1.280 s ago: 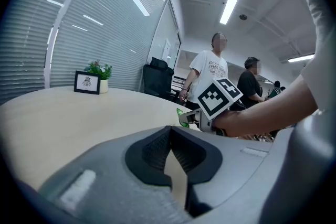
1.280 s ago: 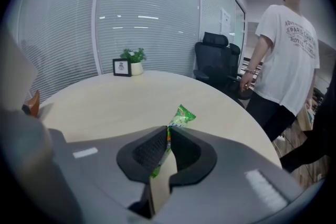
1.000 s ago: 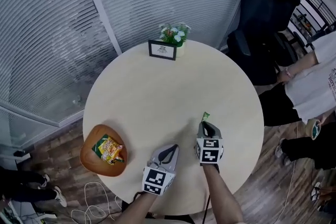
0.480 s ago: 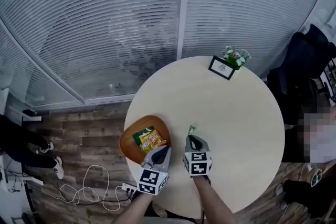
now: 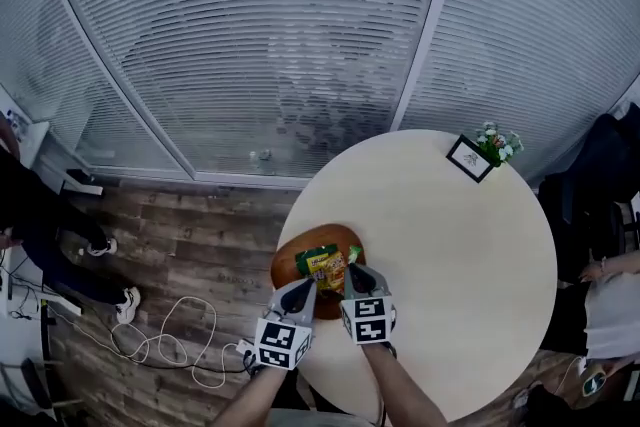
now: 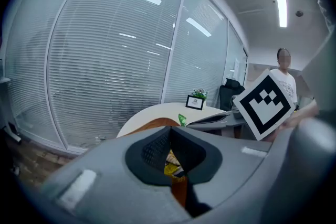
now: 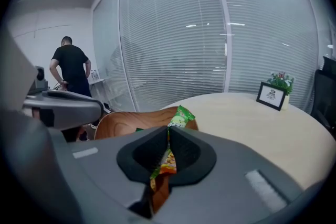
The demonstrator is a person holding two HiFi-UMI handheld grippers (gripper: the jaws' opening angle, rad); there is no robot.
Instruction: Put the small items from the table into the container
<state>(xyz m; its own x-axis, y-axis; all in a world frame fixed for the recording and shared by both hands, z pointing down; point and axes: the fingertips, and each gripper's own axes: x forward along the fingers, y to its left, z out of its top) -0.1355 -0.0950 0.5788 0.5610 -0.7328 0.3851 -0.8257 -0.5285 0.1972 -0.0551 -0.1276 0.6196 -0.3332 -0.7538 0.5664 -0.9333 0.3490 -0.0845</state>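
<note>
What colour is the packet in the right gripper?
The packet is green on top, orange-yellow below; clearest in the right gripper view.

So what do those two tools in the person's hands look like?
Both the left gripper and right gripper are smooth grey wedges tapering to a beak, black inside. Each carries a white cube with black square markings. No sleeves show.

Overhead, two low views; common bowl
</note>
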